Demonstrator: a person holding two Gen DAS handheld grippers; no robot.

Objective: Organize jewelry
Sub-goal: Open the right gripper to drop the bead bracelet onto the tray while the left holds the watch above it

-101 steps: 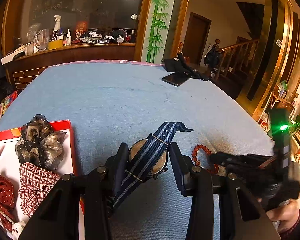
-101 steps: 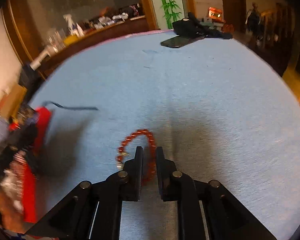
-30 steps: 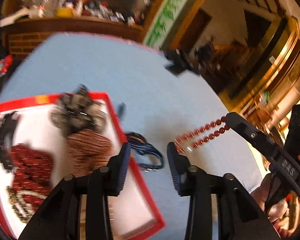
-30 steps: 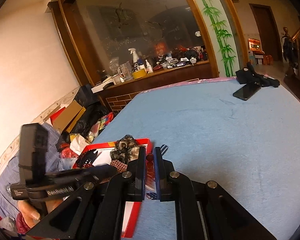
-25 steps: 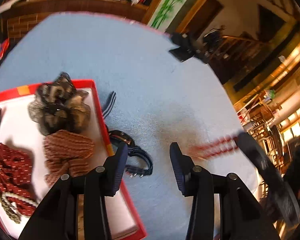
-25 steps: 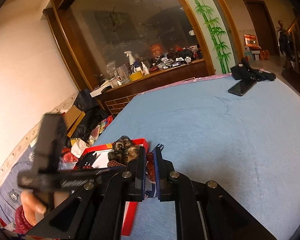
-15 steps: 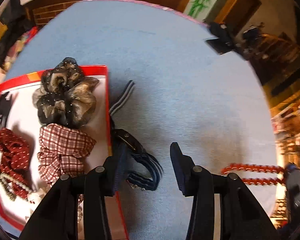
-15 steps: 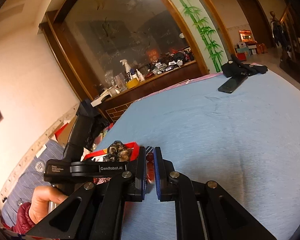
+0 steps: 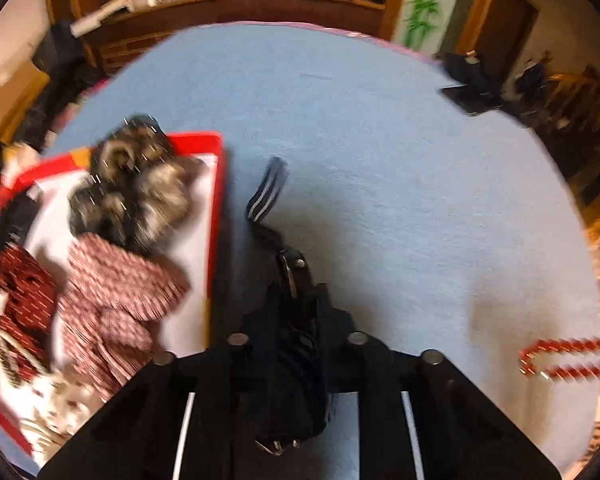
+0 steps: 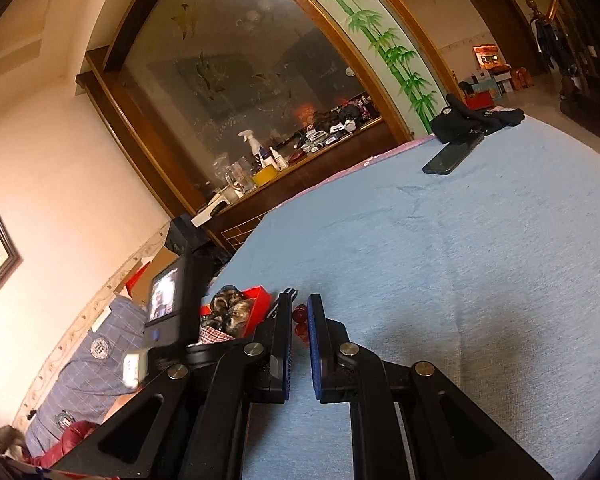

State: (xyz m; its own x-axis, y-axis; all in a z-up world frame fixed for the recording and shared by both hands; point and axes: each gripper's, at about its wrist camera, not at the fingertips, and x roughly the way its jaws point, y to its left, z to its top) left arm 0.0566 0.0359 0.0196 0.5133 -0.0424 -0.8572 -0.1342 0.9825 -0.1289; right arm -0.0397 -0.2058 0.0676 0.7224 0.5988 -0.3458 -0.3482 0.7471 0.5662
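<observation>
We are looking at a matt, slightly fuzzy blue tablecloth [image 9: 380, 168]. The watch strap [image 9: 266, 190] is showing as woven striped fabric, its buckle [image 9: 288, 270] glinting like metal. The red bead bracelet [image 9: 560, 358] is shining glossy. In the red tray [image 9: 216, 200], smooth card or plastic, soft cloth scrunchies [image 9: 116, 288] are lying. The phone [image 10: 452, 154] is gleaming, glassy black.

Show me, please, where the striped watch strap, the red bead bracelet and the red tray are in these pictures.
striped watch strap [image 9: 265, 192], left wrist view, on the free striped end lying on the cloth.
red bead bracelet [image 9: 562, 358], left wrist view, on the hanging loop of beads.
red tray [image 9: 216, 184], left wrist view, on its right rim.
</observation>
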